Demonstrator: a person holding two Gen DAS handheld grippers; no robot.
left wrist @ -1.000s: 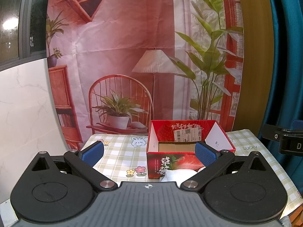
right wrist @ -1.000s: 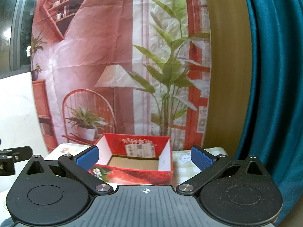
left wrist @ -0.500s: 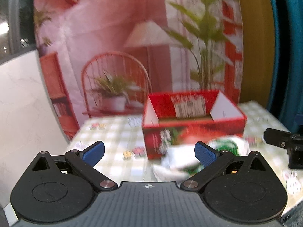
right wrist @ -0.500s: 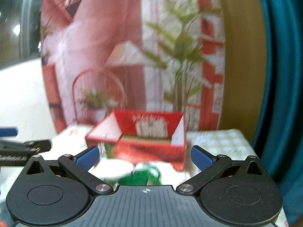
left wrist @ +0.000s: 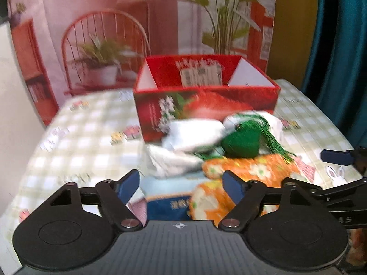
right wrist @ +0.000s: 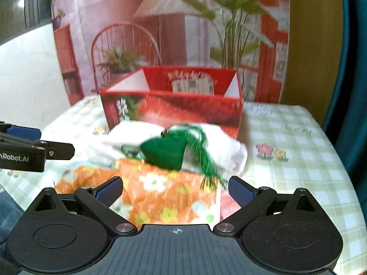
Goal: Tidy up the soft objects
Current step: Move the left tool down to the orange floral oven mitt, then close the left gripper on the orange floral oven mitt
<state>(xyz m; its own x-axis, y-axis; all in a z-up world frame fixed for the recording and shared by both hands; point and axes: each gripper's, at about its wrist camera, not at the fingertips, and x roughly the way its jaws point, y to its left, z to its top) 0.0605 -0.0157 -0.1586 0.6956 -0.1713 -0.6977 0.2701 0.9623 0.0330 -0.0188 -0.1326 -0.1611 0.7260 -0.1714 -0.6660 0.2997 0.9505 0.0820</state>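
A pile of soft things lies on the checked tablecloth in front of a red strawberry box [left wrist: 206, 105] [right wrist: 172, 107]. White cloth [left wrist: 190, 137] [right wrist: 137, 135] lies nearest the box, with a green tasselled pouch [left wrist: 240, 144] [right wrist: 165, 153] on it. An orange flowered cloth [left wrist: 247, 171] [right wrist: 165, 192] and a blue packet [left wrist: 169, 208] lie nearest me. My left gripper [left wrist: 181, 185] hangs over the blue packet, jaws closing, pads touching nothing. My right gripper [right wrist: 175, 188] straddles the orange cloth, jaws closing, pads apart from it.
The open box holds a label on its far wall; its floor is hidden. Bare checked tablecloth [right wrist: 298, 149] lies to the right of the pile and more tablecloth [left wrist: 80, 142] to its left. A printed backdrop [left wrist: 114, 34] and a teal curtain [right wrist: 353, 68] close the back.
Both grippers have dropped and tipped downward, so the pile of soft things has come into view beneath them. The left jaws have narrowed clearly, the right ones slightly.
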